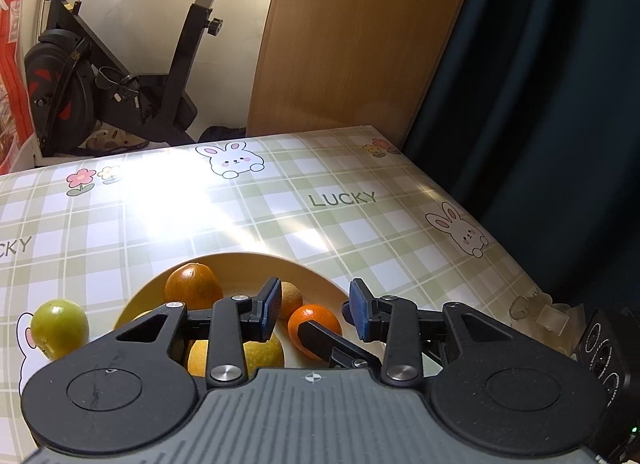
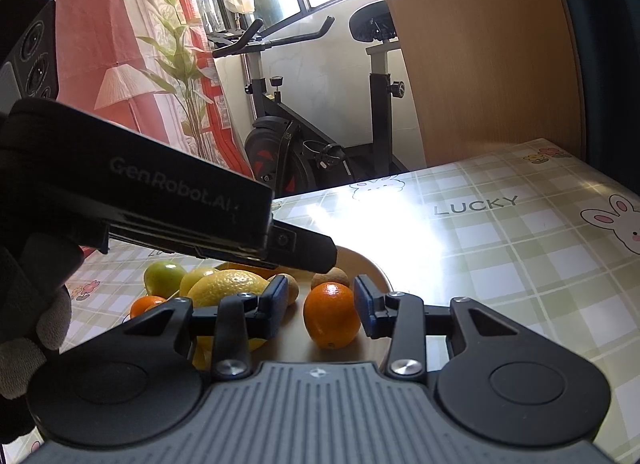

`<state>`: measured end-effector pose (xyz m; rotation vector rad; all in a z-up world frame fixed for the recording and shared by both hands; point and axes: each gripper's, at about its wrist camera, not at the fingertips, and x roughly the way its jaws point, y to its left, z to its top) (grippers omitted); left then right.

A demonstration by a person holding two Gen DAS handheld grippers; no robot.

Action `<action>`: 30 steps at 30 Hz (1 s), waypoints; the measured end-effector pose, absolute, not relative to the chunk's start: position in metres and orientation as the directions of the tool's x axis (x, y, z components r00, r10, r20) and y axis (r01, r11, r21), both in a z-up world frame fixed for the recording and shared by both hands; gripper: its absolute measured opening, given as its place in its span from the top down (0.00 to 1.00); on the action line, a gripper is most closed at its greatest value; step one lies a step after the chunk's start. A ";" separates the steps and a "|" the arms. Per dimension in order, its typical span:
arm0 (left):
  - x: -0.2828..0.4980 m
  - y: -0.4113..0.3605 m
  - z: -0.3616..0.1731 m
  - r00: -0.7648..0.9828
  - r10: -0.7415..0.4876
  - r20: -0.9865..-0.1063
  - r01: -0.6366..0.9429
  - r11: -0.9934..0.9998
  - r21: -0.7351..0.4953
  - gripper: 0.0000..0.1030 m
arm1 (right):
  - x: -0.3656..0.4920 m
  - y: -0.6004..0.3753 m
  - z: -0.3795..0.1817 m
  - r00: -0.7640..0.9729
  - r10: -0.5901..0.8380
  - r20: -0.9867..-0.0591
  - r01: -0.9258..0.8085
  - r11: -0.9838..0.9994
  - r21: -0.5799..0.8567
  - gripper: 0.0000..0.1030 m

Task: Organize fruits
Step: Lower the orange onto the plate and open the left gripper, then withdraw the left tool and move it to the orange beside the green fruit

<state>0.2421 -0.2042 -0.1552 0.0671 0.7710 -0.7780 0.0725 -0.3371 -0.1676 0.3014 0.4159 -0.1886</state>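
While both tongs hover over it with their jaws apart and nothing between them, the round pale yellow plate [image 1: 320, 276] lies on the table [image 1: 360, 223], which is covered with a glossy green checked cloth printed with rabbits and the word LUCKY. Behind the table stand a black exercise bike [image 1: 120, 75], a light wooden panel [image 1: 360, 43] and a dark curtain [image 1: 540, 83]. On the plate lie a big bumpy yellow lemon [image 2: 226, 287], a dark orange [image 1: 192, 284], a small bright orange mandarin [image 2: 331, 314] and a small brown kiwi [image 2: 330, 276]. A round green fruit [image 1: 60, 328] lies on the cloth just beside the plate. The left tongs [image 1: 314, 306] are above the plate's middle; the right tongs [image 2: 321, 302] flank the mandarin.
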 end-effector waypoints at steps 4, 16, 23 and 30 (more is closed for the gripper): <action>0.239 -0.181 -0.145 0.477 -0.624 -0.619 0.657 0.721 -0.220 0.62 | 0.070 -0.339 -0.167 0.904 -0.117 -0.412 0.240 0.935 0.260 0.61; 0.245 -0.111 -0.134 0.566 -0.540 -0.623 0.554 0.809 -0.198 0.62 | 0.067 -0.337 -0.167 0.908 -0.127 -0.399 0.242 0.937 0.252 0.60; 0.243 -0.084 -0.131 0.582 -0.539 -0.609 0.521 0.822 -0.230 0.61 | 0.063 -0.332 -0.165 0.887 -0.194 -0.419 0.307 0.926 0.221 0.61; 0.239 -0.060 -0.130 0.618 -0.523 -0.587 0.507 0.836 -0.211 0.48 | 0.058 -0.316 -0.150 0.873 -0.218 -0.435 0.328 0.924 0.196 0.61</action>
